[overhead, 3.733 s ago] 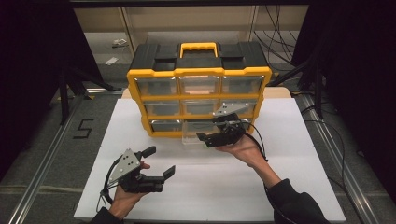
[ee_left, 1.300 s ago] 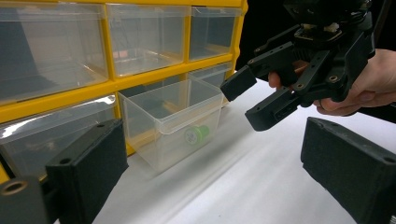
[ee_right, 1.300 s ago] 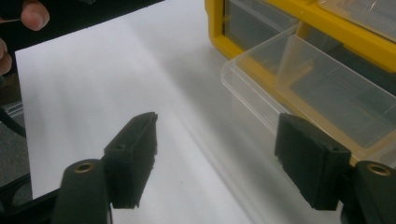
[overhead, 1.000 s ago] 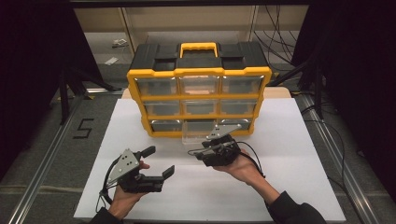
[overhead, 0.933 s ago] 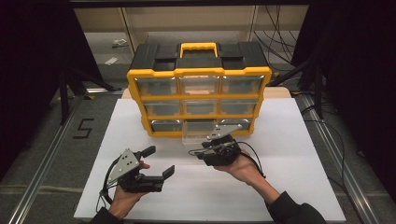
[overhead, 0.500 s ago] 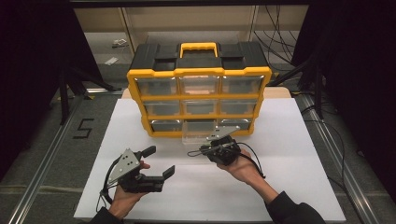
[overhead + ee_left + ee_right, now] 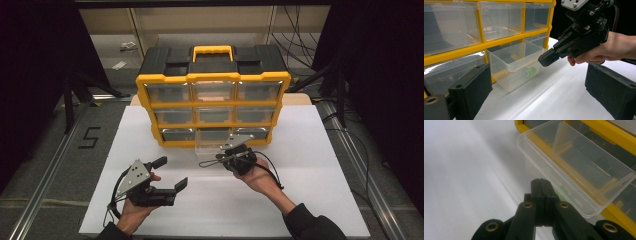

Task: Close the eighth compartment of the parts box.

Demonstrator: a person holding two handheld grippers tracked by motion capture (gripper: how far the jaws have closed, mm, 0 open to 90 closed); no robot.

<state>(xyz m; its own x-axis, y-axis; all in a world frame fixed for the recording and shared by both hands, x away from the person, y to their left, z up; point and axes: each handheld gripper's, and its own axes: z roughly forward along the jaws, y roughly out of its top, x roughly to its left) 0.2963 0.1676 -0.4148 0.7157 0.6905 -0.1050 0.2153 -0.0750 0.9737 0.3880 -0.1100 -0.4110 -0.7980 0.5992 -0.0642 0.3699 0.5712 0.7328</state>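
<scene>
Clear plastic drawer [image 7: 514, 63], pulled out

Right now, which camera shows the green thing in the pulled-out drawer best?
The left gripper view: the green thing lies clear behind the drawer front. The right gripper view shows a green sliver behind the shut right gripper; the high view leaves it indistinct.

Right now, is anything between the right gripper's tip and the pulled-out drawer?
No. In the left gripper view the right gripper, jaws shut on nothing, sits just off the clear drawer holding a green piece; just bare white table below.
</scene>
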